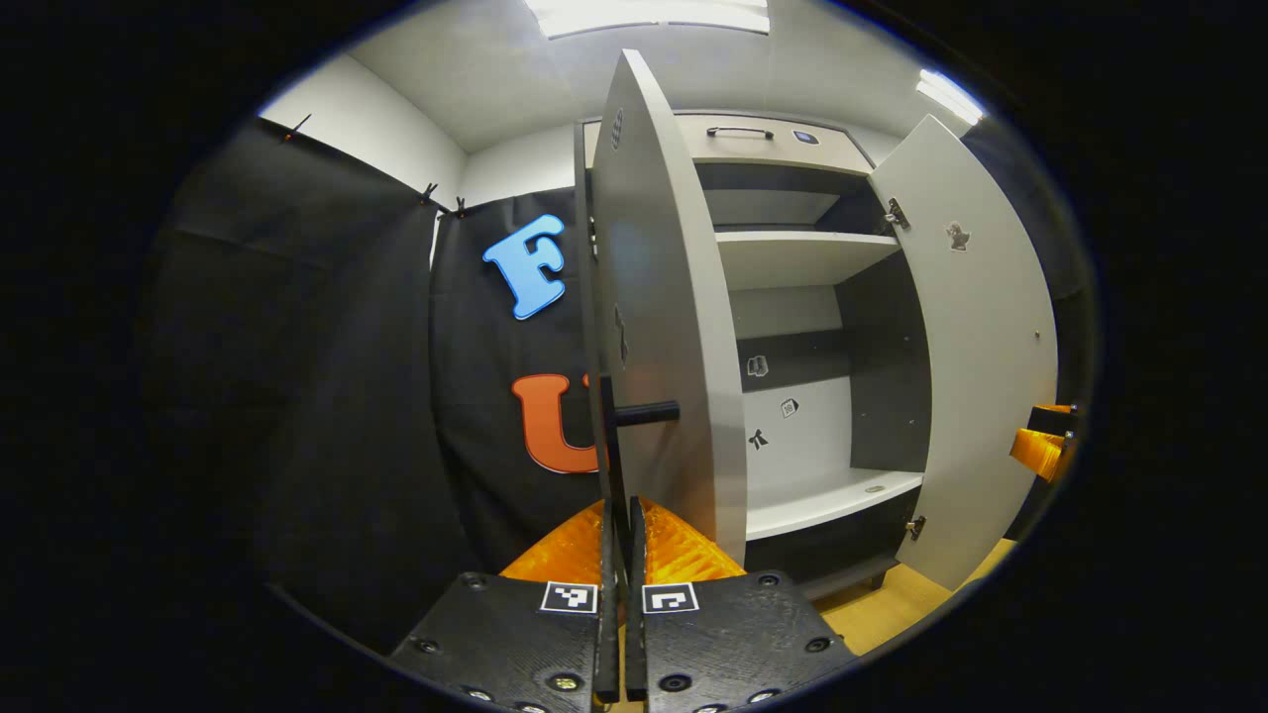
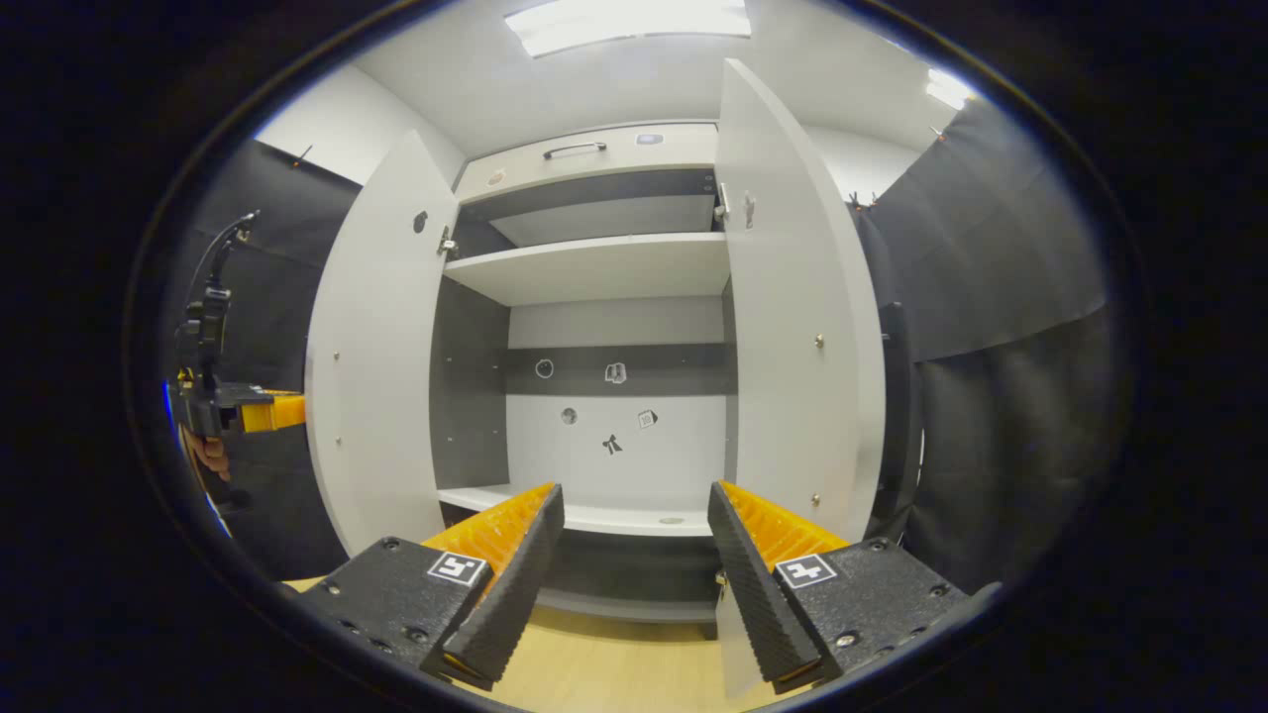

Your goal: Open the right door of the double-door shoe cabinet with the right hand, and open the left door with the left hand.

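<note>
Both doors of the shoe cabinet (image 2: 604, 297) are seen swung out, so the task is judged all but complete. In the left gripper view the left door (image 1: 659, 327) stands edge-on straight ahead, its black bar handle (image 1: 646, 413) projecting just above the left gripper (image 1: 621, 525). The two fingers are drawn almost together, with the door's lower edge apparently running down between them; whether they press on the panel or the handle cannot be told. The right door (image 1: 981, 347) is seen wide open at the far side.

In the right gripper view the right gripper (image 2: 634, 555) is spread wide and holds nothing, hanging in front of the open interior, near the right door's inner face (image 2: 797, 327) but apart from it. The white shelf (image 2: 594, 267) and the lower board are exposed.

The main risk is judged to lie with the left gripper: if it is pulled away sideways while closed around the edge, the door could be dragged back or the hinge (image 2: 448, 245) strained. The fingers should be parted first
</note>
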A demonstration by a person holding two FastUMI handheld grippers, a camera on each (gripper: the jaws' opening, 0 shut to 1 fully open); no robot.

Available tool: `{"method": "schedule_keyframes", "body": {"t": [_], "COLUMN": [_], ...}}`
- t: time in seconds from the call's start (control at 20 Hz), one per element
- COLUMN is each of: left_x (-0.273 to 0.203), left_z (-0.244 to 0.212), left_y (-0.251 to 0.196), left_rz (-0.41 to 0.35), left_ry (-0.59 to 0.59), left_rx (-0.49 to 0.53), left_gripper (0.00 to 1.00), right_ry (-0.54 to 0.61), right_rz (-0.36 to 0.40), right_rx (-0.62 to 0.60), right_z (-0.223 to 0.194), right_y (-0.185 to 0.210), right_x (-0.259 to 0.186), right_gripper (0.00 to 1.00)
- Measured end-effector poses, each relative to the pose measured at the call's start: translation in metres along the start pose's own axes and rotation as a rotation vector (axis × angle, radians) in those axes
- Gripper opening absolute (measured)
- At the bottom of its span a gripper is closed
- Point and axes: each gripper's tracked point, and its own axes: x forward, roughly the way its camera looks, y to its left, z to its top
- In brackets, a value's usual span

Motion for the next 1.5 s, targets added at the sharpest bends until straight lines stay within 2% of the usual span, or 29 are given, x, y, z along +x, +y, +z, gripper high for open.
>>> {"method": "schedule_keyframes", "body": {"t": [0.1,0.2,0.25,0.5,0.55,0.6,0.65,0.7,0.85,0.9,0.95,1.05,1.1,1.2,1.35,1.4,1.45,1.5], "left_x": [0.003,0.007,0.008,0.010,0.009,0.007,0.003,-0.006,-0.044,-0.055,-0.062,-0.062,-0.053,-0.031,0.003,0.010,0.016,0.020], "left_z": [-0.005,-0.007,-0.009,-0.009,-0.009,-0.011,-0.016,-0.021,-0.015,-0.007,-0.001,0.003,0.006,0.005,-0.009,-0.017,-0.025,-0.029], "left_y": [0.026,0.036,0.040,0.047,0.046,0.047,0.047,0.047,0.060,0.050,0.033,-0.002,-0.020,-0.062,-0.098,-0.108,-0.118,-0.127], "left_rz": [0.045,-0.008,-0.027,-0.100,-0.117,-0.127,-0.135,-0.134,-0.050,-0.061,-0.087,-0.125,-0.143,-0.189,-0.165,-0.161,-0.158,-0.158], "left_ry": [0.002,-0.005,0.006,0.000,-0.001,0.003,0.018,0.031,0.034,0.018,0.002,-0.027,-0.047,-0.060,-0.034,-0.019,-0.015,-0.025], "left_rx": [-0.004,-0.110,-0.122,-0.043,-0.031,-0.017,-0.006,0.001,0.020,0.002,-0.034,-0.109,-0.137,-0.200,-0.190,-0.172,-0.153,-0.129], "left_gripper": [0.02,0.00,0.00,0.01,0.13,0.02,0.02,0.02,0.00,0.00,0.13,0.12,0.00,0.00,0.00,0.21,0.34,0.55], "right_ry": [0.009,0.008,0.010,0.011,0.011,0.012,0.012,0.011,0.018,0.025,0.035,0.055,0.068,0.077,0.070,0.064,0.058,0.049], "right_rz": [0.013,0.020,0.022,0.015,0.014,0.014,0.012,0.011,-0.001,-0.007,-0.012,-0.008,0.001,0.011,-0.020,-0.026,-0.030,-0.037], "right_rx": [-0.003,-0.004,-0.006,-0.023,-0.024,-0.023,-0.022,-0.023,-0.032,-0.029,-0.024,0.002,0.016,0.026,0.019,0.020,0.021,0.021], "right_z": [-0.002,-0.001,-0.001,0.000,0.001,0.001,0.001,0.001,-0.003,-0.007,-0.010,-0.017,-0.020,-0.022,-0.021,-0.019,-0.017,-0.015], "right_y": [0.008,0.011,0.013,0.014,0.014,0.014,0.014,0.014,0.012,0.011,0.011,0.013,0.017,0.021,0.017,0.017,0.016,0.013], "right_x": [0.003,0.004,0.004,0.003,0.003,0.003,0.003,0.002,0.004,0.006,0.007,0.012,0.013,0.013,0.008,0.005,0.002,-0.001], "right_gripper": [0.91,0.91,0.91,0.91,0.91,0.91,0.91,0.91,0.91,0.91,0.91,0.91,0.92,0.92,0.91,0.91,0.91,0.92]}}
